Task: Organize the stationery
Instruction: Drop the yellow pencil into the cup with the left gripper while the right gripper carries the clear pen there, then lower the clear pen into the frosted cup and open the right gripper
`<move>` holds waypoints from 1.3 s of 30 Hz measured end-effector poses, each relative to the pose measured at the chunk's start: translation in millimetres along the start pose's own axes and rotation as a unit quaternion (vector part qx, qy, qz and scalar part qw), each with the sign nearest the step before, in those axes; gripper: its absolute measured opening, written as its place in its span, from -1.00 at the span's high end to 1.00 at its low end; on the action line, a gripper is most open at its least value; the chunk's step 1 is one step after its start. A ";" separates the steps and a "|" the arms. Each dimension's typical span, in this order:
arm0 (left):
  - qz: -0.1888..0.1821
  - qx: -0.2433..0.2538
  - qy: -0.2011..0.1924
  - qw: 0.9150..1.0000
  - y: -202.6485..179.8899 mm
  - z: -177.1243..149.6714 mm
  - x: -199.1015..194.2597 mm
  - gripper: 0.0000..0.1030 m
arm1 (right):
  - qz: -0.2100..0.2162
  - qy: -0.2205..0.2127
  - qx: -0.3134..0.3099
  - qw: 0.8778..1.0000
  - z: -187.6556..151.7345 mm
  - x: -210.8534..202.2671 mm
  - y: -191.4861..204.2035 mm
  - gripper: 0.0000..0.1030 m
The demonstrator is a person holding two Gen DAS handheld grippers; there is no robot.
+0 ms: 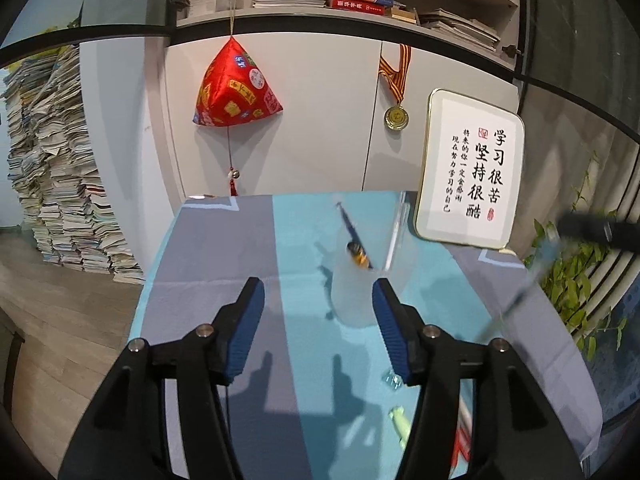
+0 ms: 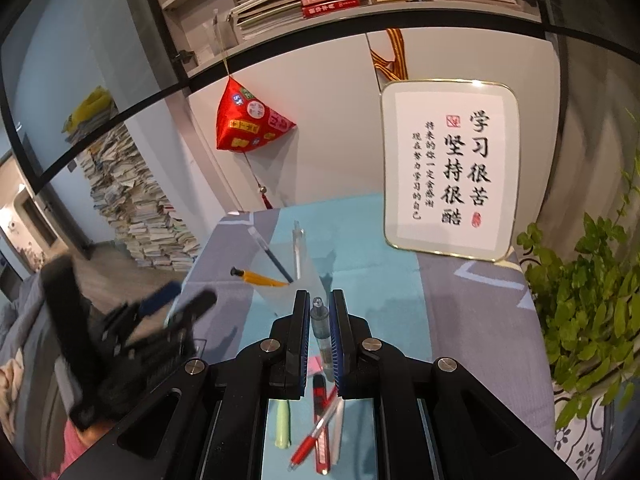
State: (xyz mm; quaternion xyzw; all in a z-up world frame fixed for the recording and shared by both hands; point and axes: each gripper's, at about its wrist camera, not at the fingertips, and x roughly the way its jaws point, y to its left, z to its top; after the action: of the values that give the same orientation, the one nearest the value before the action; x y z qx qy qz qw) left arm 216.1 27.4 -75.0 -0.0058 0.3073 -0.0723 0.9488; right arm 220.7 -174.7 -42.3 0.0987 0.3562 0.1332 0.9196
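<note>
A frosted translucent pen cup (image 1: 352, 296) stands on the blue and grey tablecloth and holds a dark blue pen (image 1: 352, 228), a yellow and black pen (image 1: 359, 258) and a clear pen (image 1: 396, 236). My left gripper (image 1: 319, 286) is open; the cup sits just ahead of it, close to the right-hand pad (image 1: 386, 312). In the right wrist view the same cup (image 2: 280, 292) is ahead and slightly left. My right gripper (image 2: 319, 300) is shut on a clear pen with a grey tip (image 2: 322, 332). The left gripper (image 2: 176, 308) shows blurred at the left.
Near the table's front lie a green highlighter (image 2: 282, 424), a red pen (image 2: 316, 436) and a red and black marker (image 2: 320, 396). A framed calligraphy sign (image 2: 448, 168) leans at the back right. A leafy plant (image 2: 592, 300) stands beyond the right edge. Book stacks (image 1: 60, 184) rise at the left.
</note>
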 end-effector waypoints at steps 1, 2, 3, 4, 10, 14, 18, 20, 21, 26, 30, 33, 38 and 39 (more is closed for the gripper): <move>0.000 0.001 0.000 1.000 1.2 -2.9 -2.0 -0.09 | 0.000 -0.003 -0.005 1.000 5.4 1.0 5.0 0.79; 0.002 0.002 0.001 1.000 2.5 -6.2 -4.4 -0.10 | 0.000 -0.006 -0.008 1.000 9.0 1.4 8.5 0.79; 0.003 0.003 0.001 1.000 3.2 -8.4 -5.8 -0.10 | 0.001 -0.010 -0.012 1.000 13.2 1.4 12.3 0.79; 0.003 0.004 0.002 1.000 4.3 -11.0 -7.4 -0.11 | 0.002 -0.015 -0.018 1.000 19.6 1.3 17.9 0.79; 0.000 0.001 0.007 1.000 11.1 -19.6 -13.9 -0.12 | 0.004 -0.035 -0.034 0.999 50.4 2.9 40.4 0.79; 0.001 0.002 0.004 1.000 13.0 -22.8 -18.0 -0.15 | 0.004 -0.044 -0.032 0.999 67.7 8.9 48.4 0.79; 0.004 0.005 0.002 1.000 15.3 -24.7 -20.4 -0.15 | 0.000 -0.043 -0.036 0.998 76.2 22.5 56.0 0.79; 0.005 0.002 0.003 1.000 17.6 -25.2 -21.1 -0.16 | -0.001 -0.038 -0.034 0.999 77.1 30.9 56.9 0.79; 0.005 0.001 0.003 1.000 18.8 -25.8 -21.6 -0.16 | -0.001 -0.034 -0.032 0.999 77.1 36.2 56.4 0.79; 0.007 0.000 0.006 1.000 23.3 -29.3 -21.0 -0.18 | -0.017 -0.017 -0.025 0.999 71.7 58.3 49.2 0.79; 0.007 -0.004 0.012 1.000 25.3 -31.8 -18.7 -0.18 | -0.015 0.011 -0.012 1.000 63.1 78.2 39.9 0.79; 0.005 -0.005 0.015 1.000 26.0 -32.4 -16.9 -0.18 | -0.015 0.027 -0.008 0.999 54.1 89.6 35.5 0.79; 0.004 -0.002 0.017 1.000 24.1 -33.9 -16.8 -0.18 | -0.009 0.043 -0.006 0.999 40.5 100.2 31.9 0.79; 0.004 -0.002 0.018 1.000 24.0 -33.9 -16.7 -0.18 | -0.009 0.045 -0.006 0.999 39.4 100.6 31.7 0.79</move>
State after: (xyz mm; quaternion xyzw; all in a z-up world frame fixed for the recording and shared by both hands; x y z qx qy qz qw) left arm 186.1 54.6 -94.1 -0.0051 0.3240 -0.0684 0.9436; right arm 313.5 -116.5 -68.2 0.0838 0.3971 0.1309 0.9045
